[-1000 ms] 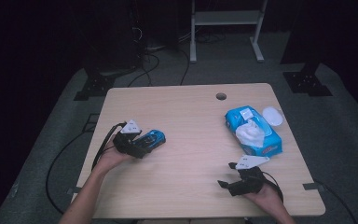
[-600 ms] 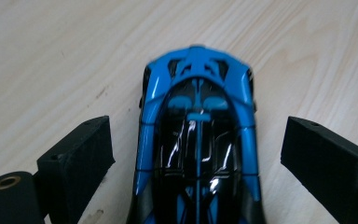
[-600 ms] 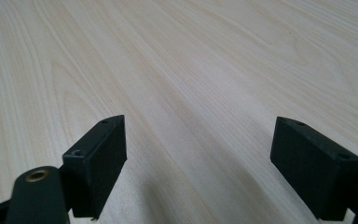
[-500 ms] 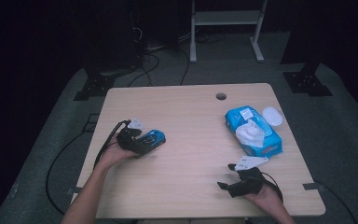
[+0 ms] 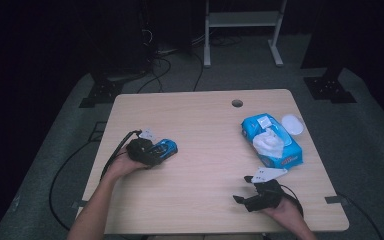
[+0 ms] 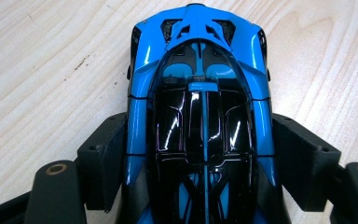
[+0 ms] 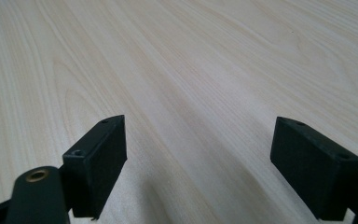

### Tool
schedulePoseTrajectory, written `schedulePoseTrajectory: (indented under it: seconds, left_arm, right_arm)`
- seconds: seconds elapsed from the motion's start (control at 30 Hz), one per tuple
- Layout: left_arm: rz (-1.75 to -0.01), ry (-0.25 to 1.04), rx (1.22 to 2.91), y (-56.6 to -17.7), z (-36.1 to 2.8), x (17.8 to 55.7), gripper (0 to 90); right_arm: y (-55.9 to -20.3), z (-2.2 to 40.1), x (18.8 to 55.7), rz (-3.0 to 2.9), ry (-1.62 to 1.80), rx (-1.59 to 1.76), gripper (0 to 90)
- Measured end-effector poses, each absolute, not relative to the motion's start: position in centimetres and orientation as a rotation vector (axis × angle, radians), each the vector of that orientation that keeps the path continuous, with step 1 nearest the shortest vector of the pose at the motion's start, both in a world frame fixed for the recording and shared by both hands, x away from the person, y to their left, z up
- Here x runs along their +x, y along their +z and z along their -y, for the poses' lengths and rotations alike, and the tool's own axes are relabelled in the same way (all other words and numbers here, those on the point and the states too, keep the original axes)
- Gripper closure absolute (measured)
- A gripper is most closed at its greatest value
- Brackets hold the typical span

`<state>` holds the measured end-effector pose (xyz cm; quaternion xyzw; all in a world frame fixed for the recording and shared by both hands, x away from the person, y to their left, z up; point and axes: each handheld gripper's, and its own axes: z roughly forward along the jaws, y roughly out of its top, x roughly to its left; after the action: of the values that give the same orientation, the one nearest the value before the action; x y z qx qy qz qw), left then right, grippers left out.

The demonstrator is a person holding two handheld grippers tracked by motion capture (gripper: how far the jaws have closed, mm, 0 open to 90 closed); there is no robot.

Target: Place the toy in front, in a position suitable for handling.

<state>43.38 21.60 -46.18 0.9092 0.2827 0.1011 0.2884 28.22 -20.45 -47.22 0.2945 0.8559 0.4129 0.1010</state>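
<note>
A glossy blue and black toy car point(image 5: 165, 148) rests on the wooden table point(image 5: 200, 115), left of centre. My left gripper point(image 5: 156, 153) has its jaws pressed against both flanks of the car. The left gripper view looks down on the car's roof point(image 6: 200, 93), with the left gripper point(image 6: 198, 154) straddling it and the jaw pads point(image 6: 105, 158) against its sides. Near the front right edge my right gripper point(image 5: 242, 189) lies low on the table, pointing left. In its own view the right gripper point(image 7: 198, 154) stands open over bare wood.
At the right of the table lies a blue pack of wet wipes point(image 5: 280, 152) with a white wipe pulled up. A white oval lid point(image 5: 292, 124) is beside it. There is a cable hole point(image 5: 237, 103) near the far edge. Cables trail off the table's left side.
My left gripper has crept slightly right along the toy car. The right gripper and the wipes pack have stayed put.
</note>
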Motion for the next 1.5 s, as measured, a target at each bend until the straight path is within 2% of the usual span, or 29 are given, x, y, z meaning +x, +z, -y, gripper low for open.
schedulePoseTrajectory:
  seconds: [0.17,1.13,1.33,1.5]
  left_arm:
    - [-0.736,0.316,2.451,-45.9,-21.2,43.2,26.0]
    - [-0.704,0.334,2.395,-44.7,-21.6,42.5,28.3]
    - [-0.647,0.348,2.373,-43.7,-21.0,41.9,28.2]
    - [-0.553,0.338,2.350,-42.8,-19.0,40.9,28.2]
  right_arm:
    - [-47.2,20.4,28.1,-2.526,1.223,0.866,17.6]
    - [-47.2,20.4,28.2,-2.522,1.220,0.868,17.6]
    - [-47.1,20.7,28.2,-2.511,1.227,0.877,17.6]
    - [-47.0,20.8,28.3,-2.501,1.229,0.881,17.6]
